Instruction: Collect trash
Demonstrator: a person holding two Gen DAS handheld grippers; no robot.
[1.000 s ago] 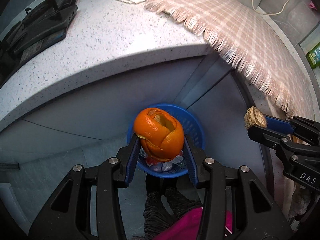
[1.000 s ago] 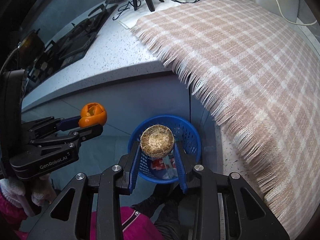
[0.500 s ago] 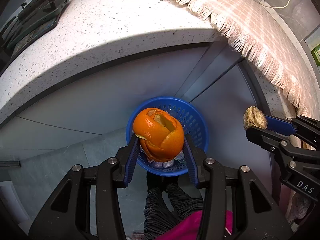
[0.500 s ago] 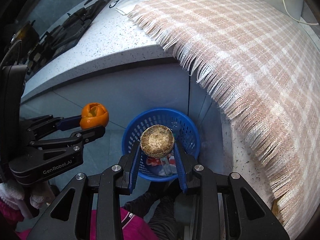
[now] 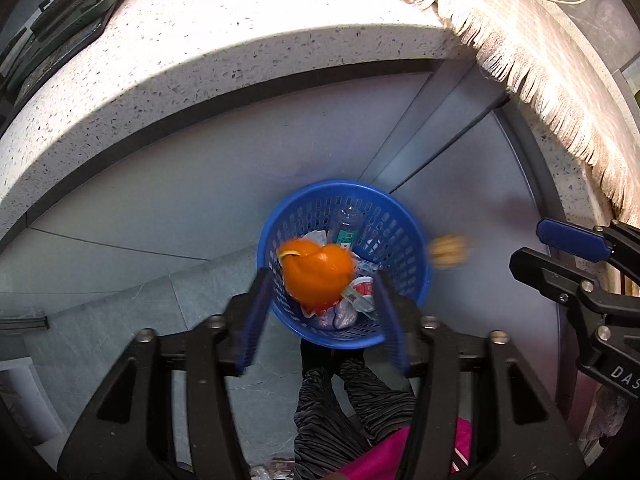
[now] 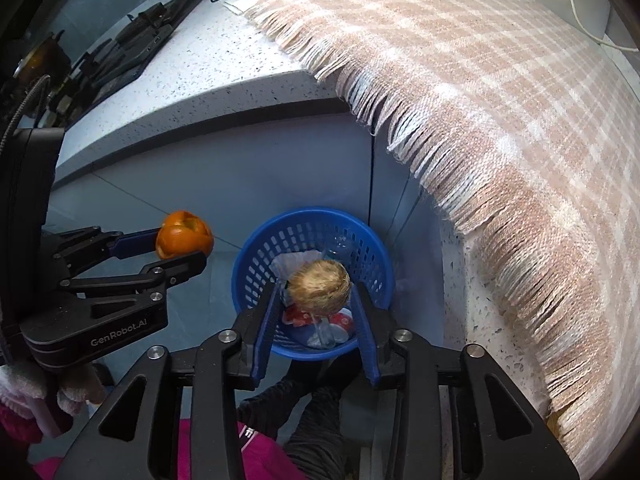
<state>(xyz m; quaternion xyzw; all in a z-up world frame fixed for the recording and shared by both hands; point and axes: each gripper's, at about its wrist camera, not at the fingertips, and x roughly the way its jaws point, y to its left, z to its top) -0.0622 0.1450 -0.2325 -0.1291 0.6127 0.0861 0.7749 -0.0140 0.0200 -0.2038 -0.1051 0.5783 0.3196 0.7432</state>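
Note:
A blue perforated bin (image 5: 344,264) stands on the floor against the counter base, holding wrappers and a bottle; it also shows in the right wrist view (image 6: 312,280). My left gripper (image 5: 320,300) is open above it, and the orange peel (image 5: 316,276) is loose between the fingers, blurred, falling. My right gripper (image 6: 316,304) is open too, and the brown round scrap (image 6: 320,288) is blurred below its fingers over the bin. In the left wrist view that scrap (image 5: 448,256) hangs in the air by the bin's right rim.
A speckled white counter (image 5: 200,60) overhangs the bin. A pink plaid fringed cloth (image 6: 500,120) drapes over its edge at right. Dark tools (image 6: 132,44) lie on the counter at the far left. The person's legs (image 5: 348,408) stand below the bin.
Both grippers have opened and let go: the orange peel and the brown scrap have dropped from the fingers toward the blue bin. Both cameras have moved closer over the bin.

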